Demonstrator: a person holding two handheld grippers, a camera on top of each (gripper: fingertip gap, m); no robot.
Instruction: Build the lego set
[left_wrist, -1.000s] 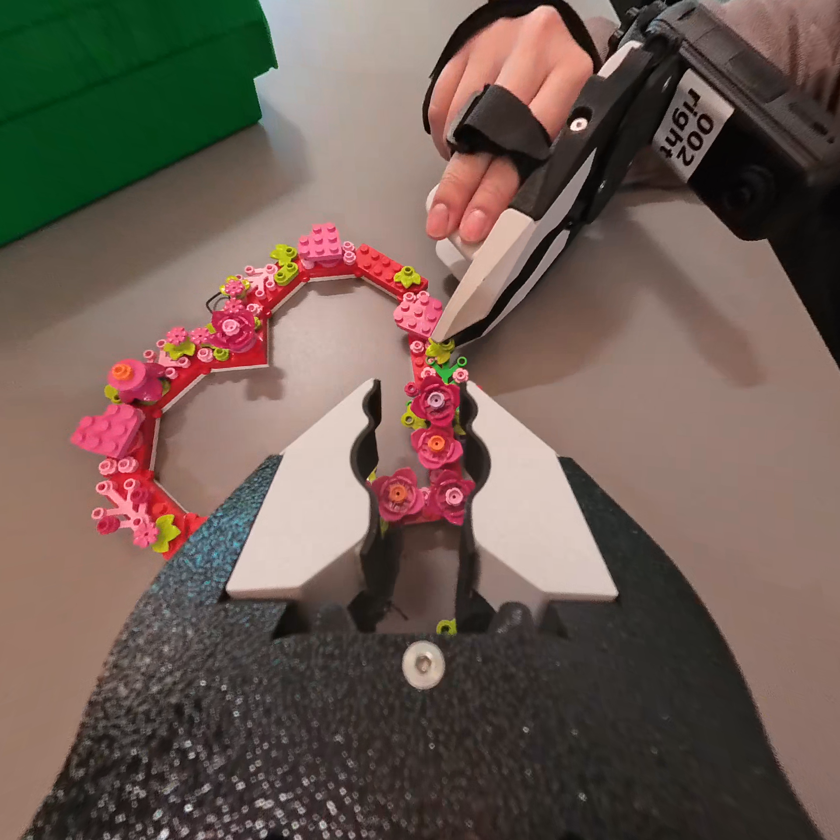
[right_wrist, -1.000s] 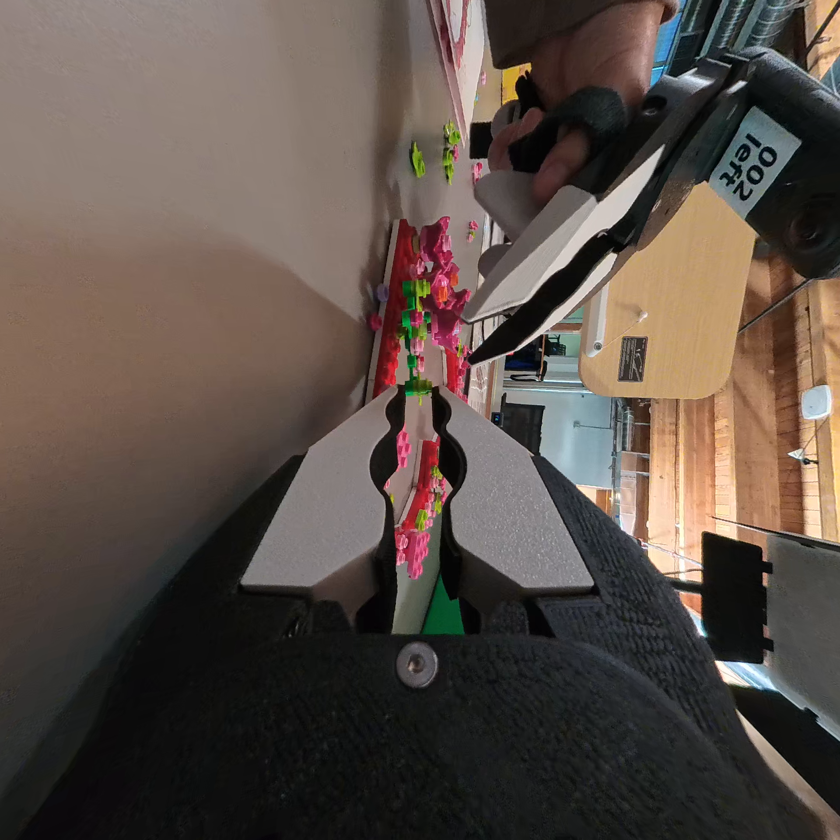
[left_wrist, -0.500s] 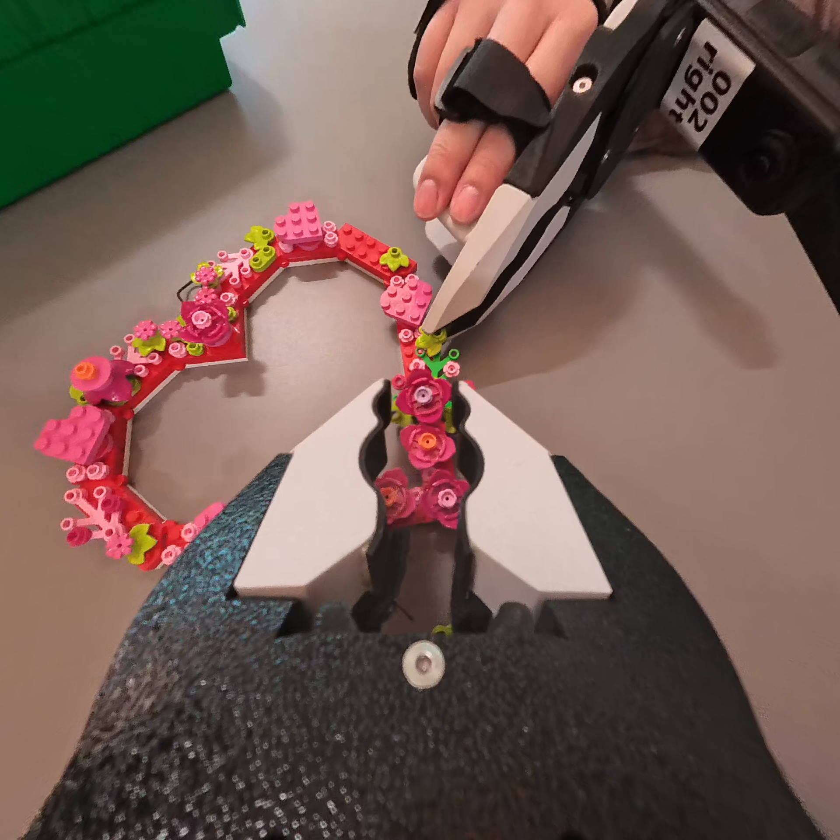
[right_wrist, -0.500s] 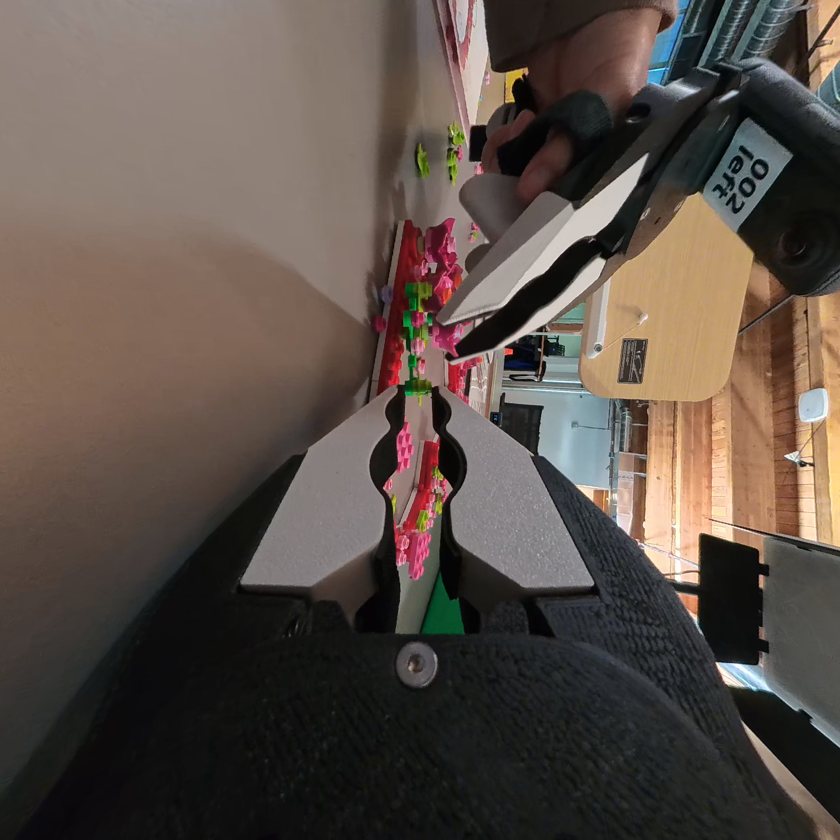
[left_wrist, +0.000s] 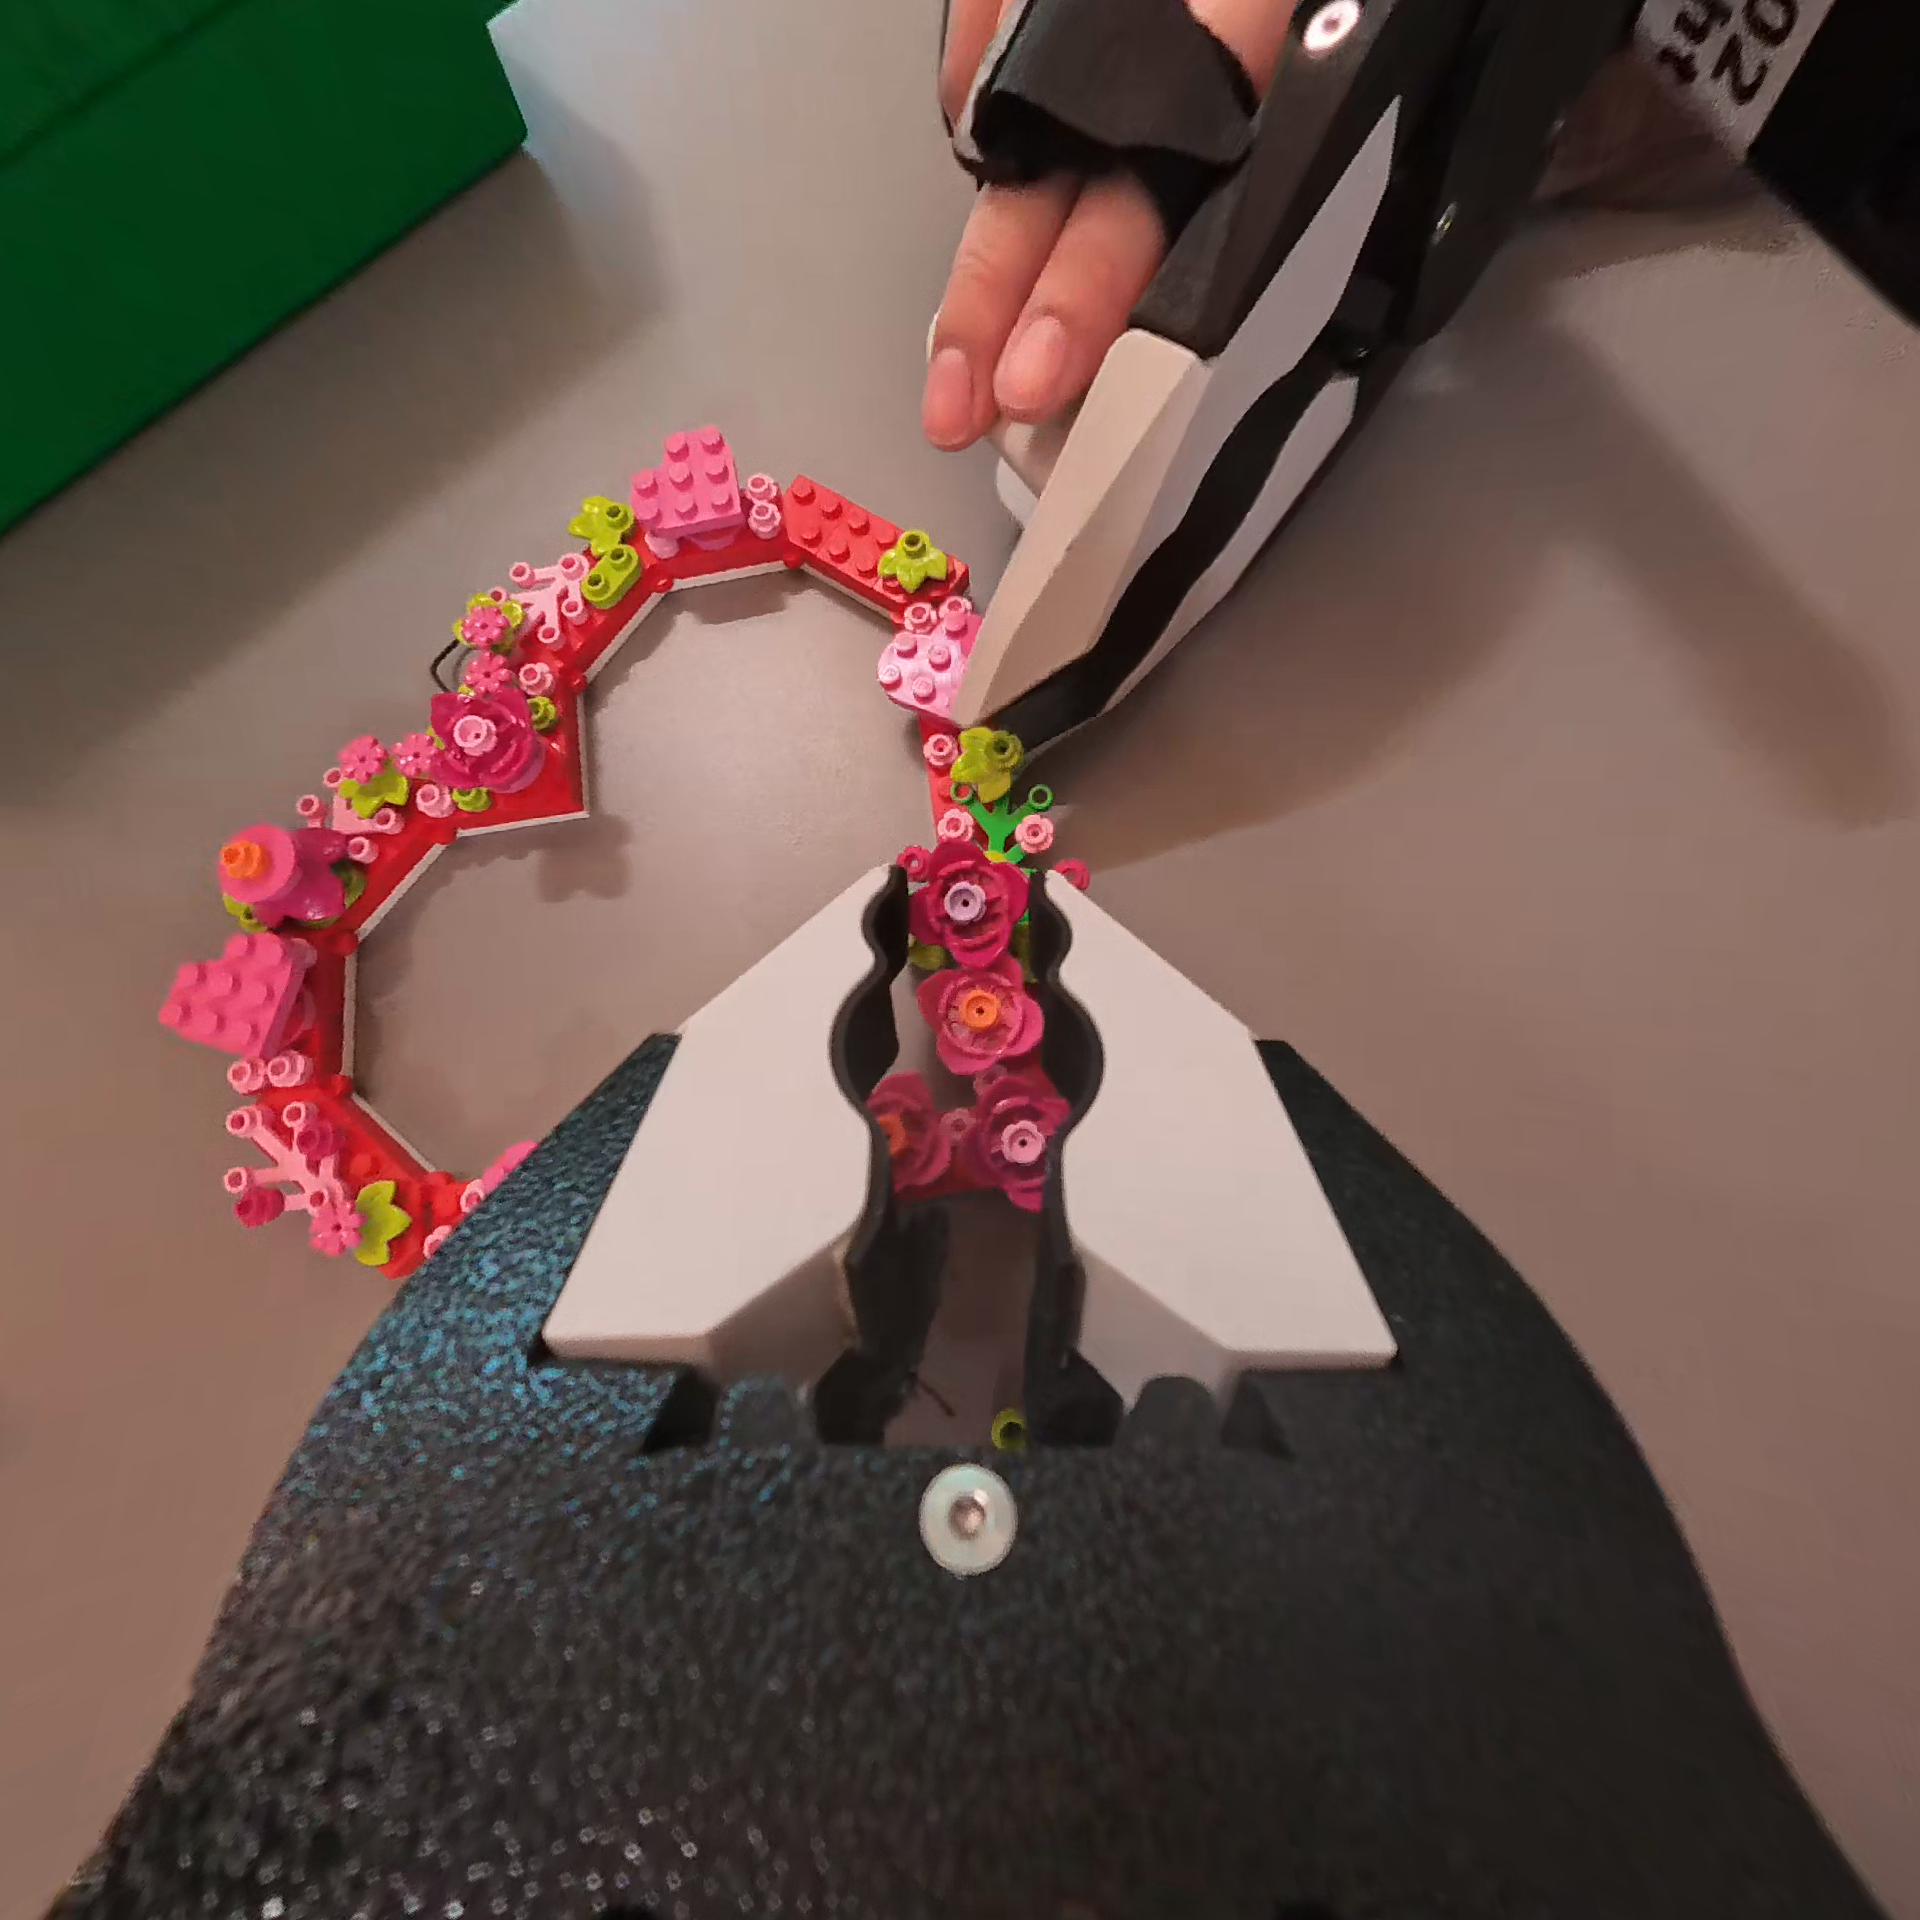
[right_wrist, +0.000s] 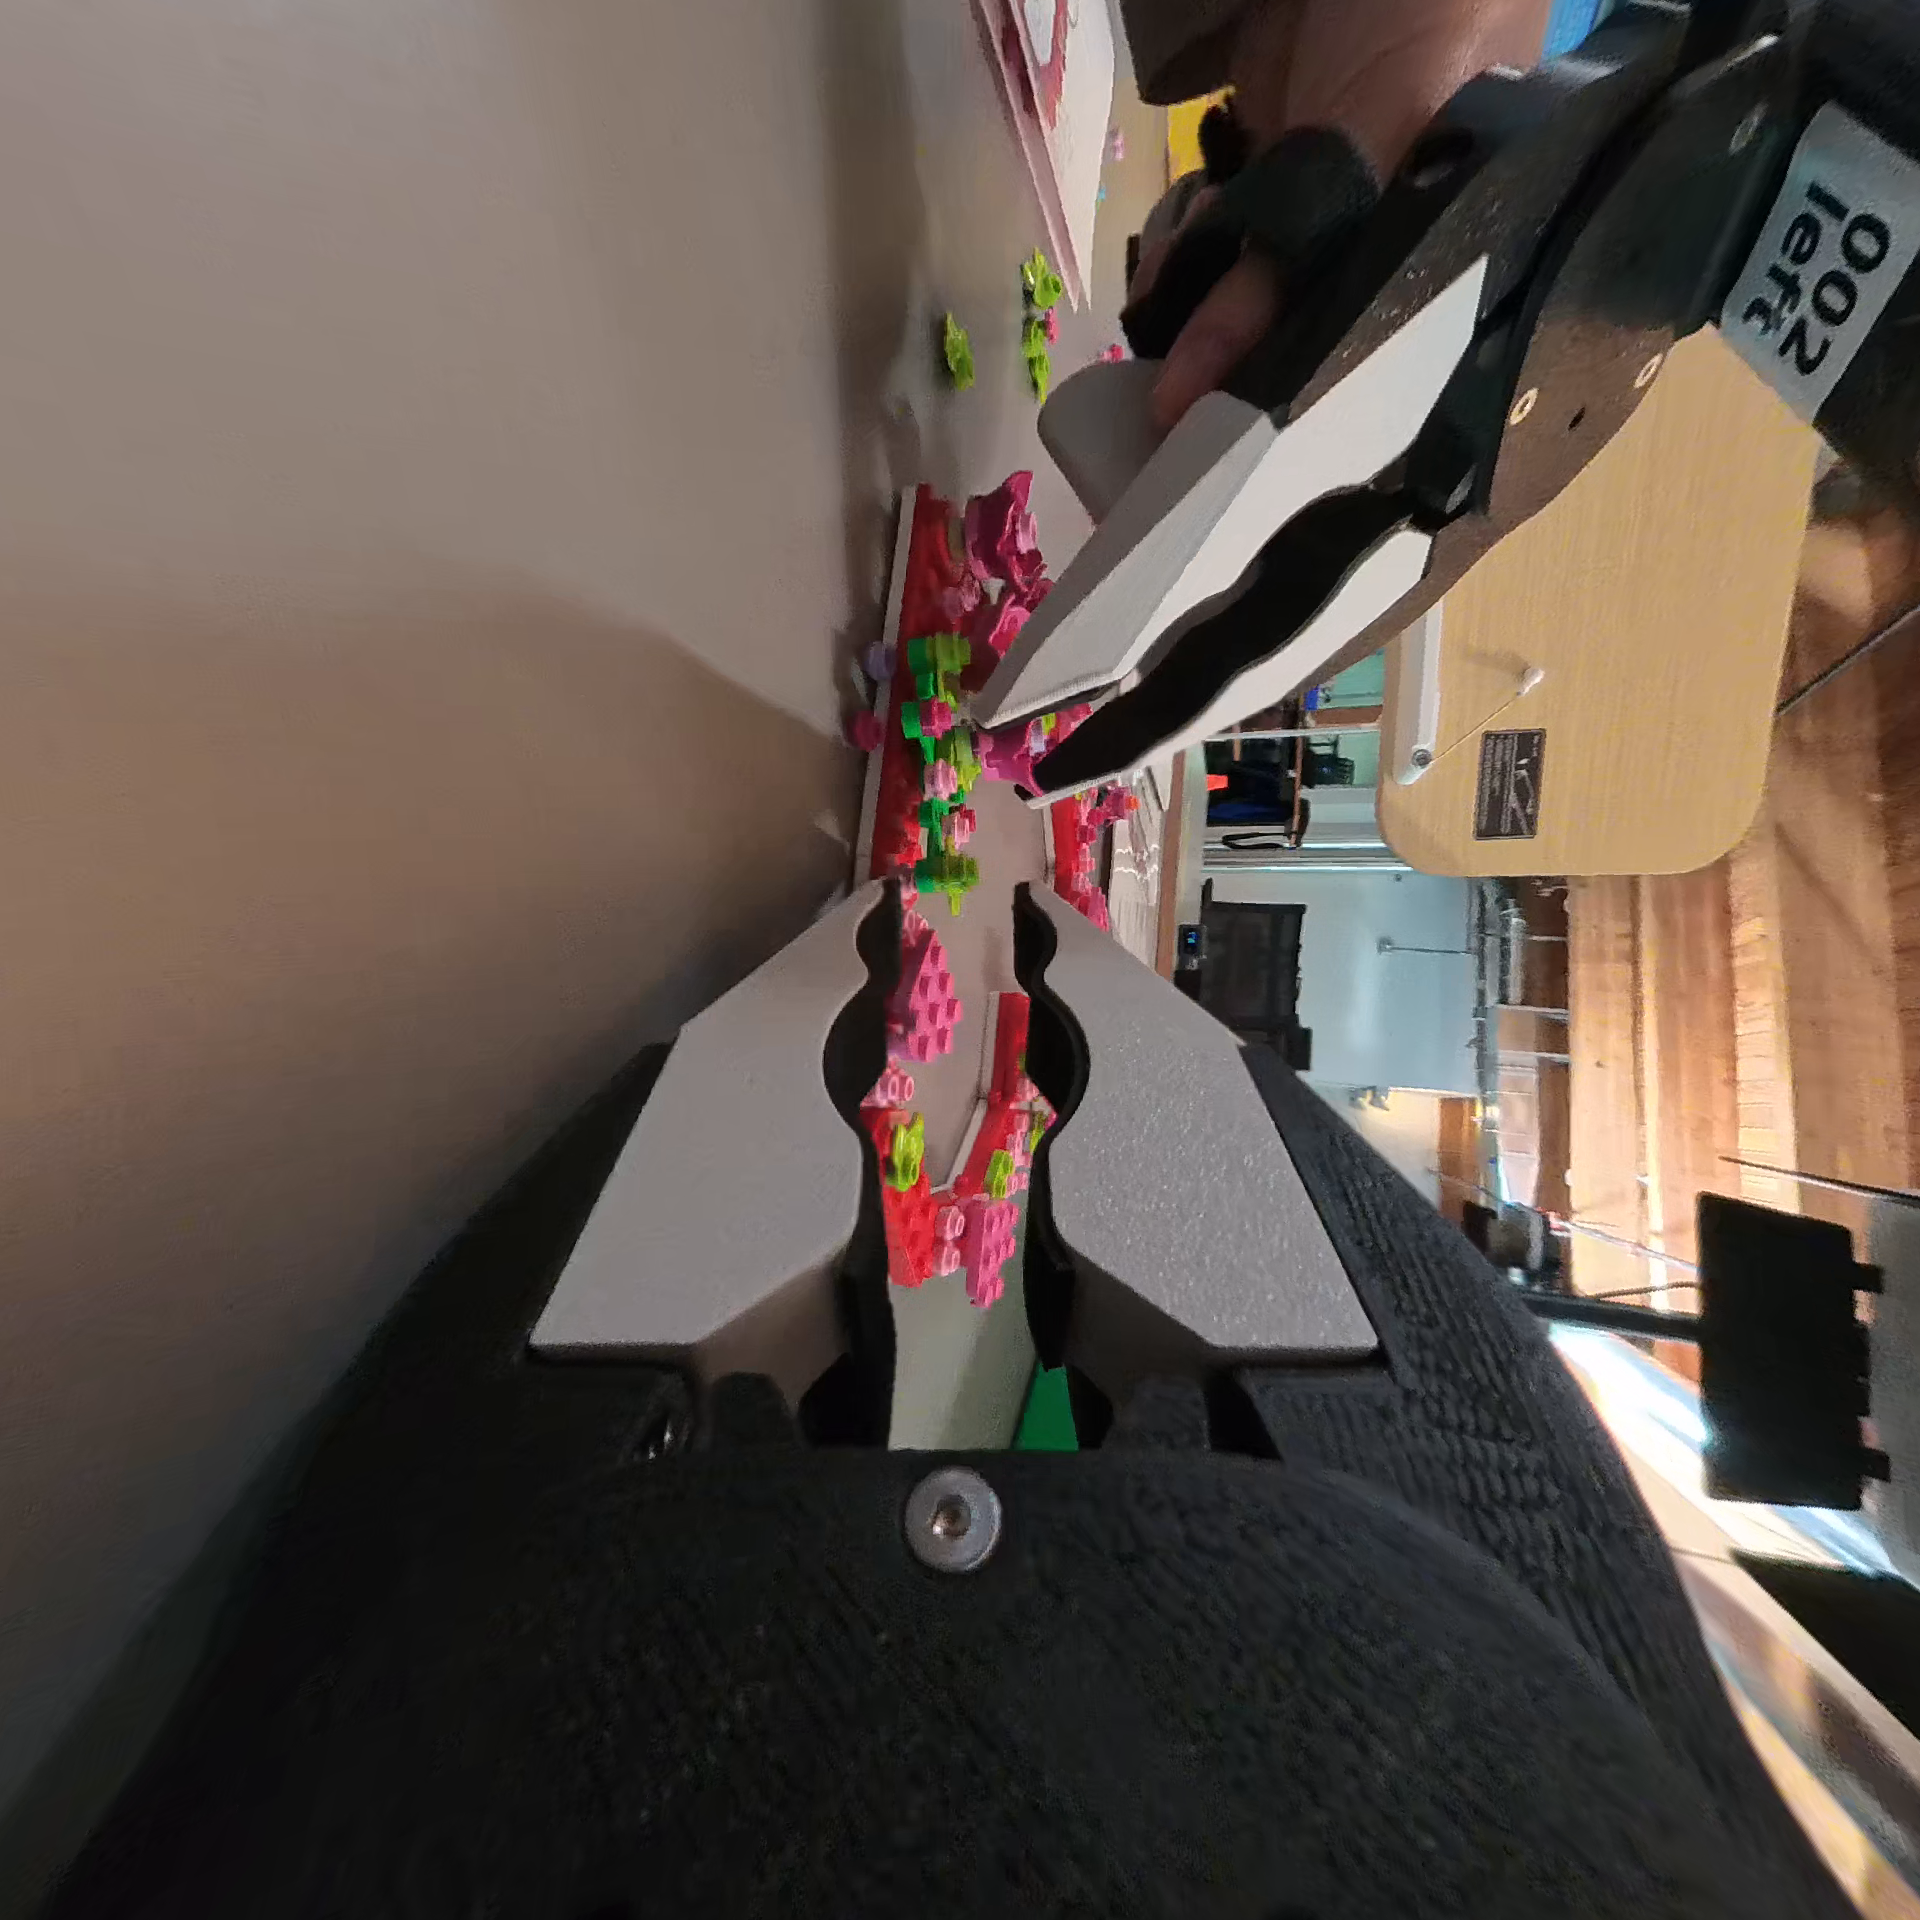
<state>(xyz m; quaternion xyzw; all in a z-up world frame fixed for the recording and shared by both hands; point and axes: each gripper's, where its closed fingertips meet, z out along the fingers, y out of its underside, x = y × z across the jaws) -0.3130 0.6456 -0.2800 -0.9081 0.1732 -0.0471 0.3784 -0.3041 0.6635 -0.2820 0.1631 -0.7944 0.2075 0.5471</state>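
Observation:
A red lego heart frame (left_wrist: 582, 748) with pink bricks, magenta roses and lime leaves lies on the grey table. My left gripper (left_wrist: 968, 878) straddles the heart's right side and is closed against the magenta roses (left_wrist: 966, 904). It also shows in the right wrist view (right_wrist: 1013, 748), tips on a rose. My right gripper (right_wrist: 956, 888) is open, its tips just short of a lime leaf piece (right_wrist: 951, 873) that sits on the frame. In the left wrist view the right gripper (left_wrist: 997, 727) points down at that leaf (left_wrist: 987, 753), beside a light pink heart brick (left_wrist: 925, 665).
A green box (left_wrist: 208, 208) stands at the far left. Loose lime pieces (right_wrist: 956, 348) and a booklet (right_wrist: 1049, 125) lie farther along the table. Small loose studs (right_wrist: 868, 727) lie beside the frame. A person's hand (left_wrist: 1029, 301) holds the right gripper. Only a small space, under 4 cm, lies between the two pairs of fingers.
My right gripper has opened; the green leaf piece it pinched now sits on the frame. My left gripper has closed in slightly on the roses and moved forward along the heart's side.

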